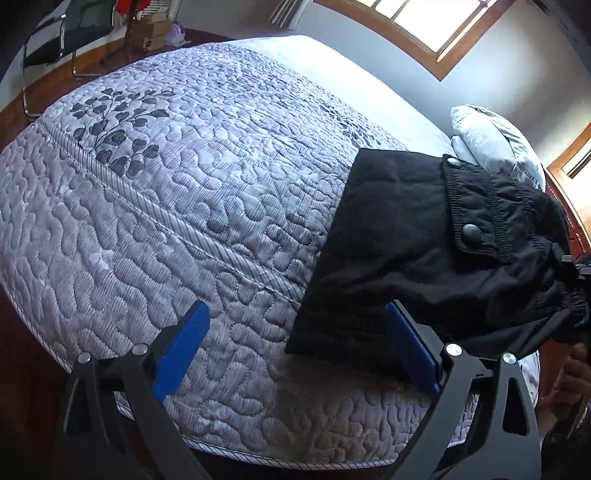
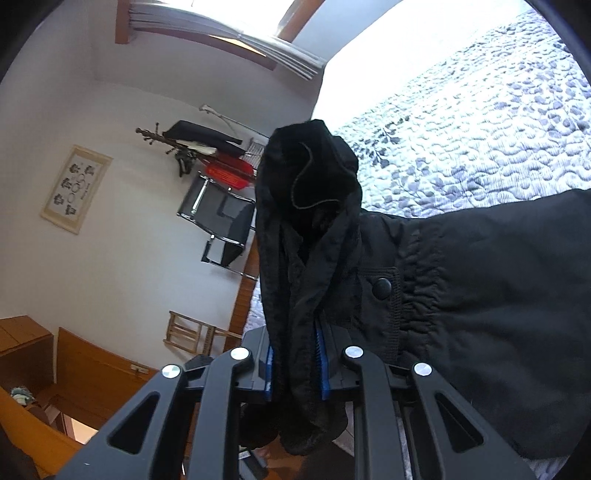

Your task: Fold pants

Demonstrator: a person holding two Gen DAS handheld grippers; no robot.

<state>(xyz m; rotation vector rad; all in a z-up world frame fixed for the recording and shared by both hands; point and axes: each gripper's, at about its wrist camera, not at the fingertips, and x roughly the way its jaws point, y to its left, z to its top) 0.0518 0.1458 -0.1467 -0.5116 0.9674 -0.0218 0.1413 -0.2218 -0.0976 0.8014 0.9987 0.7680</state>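
Black pants (image 1: 406, 240) lie partly folded on the quilted grey bed (image 1: 166, 203), their waistband with snap buttons turned up toward the right. My left gripper (image 1: 295, 350) hovers open over the near edge of the bed, its blue pads wide apart, the right pad beside the pants' lower corner and nothing between them. At the far right edge of the left wrist view, my right gripper lifts a bunch of the fabric. In the right wrist view the right gripper (image 2: 295, 369) is shut on a bunched fold of the pants (image 2: 461, 295), raised off the bed (image 2: 480, 129).
A pale pillow (image 1: 491, 136) lies behind the pants. A black chair (image 1: 70, 33) and boxes stand on the wooden floor beyond the bed. Windows (image 1: 424, 26) sit in the far wall. A coat rack (image 2: 192, 144), wooden furniture (image 2: 74, 362) and a hand (image 1: 576, 369) are nearby.
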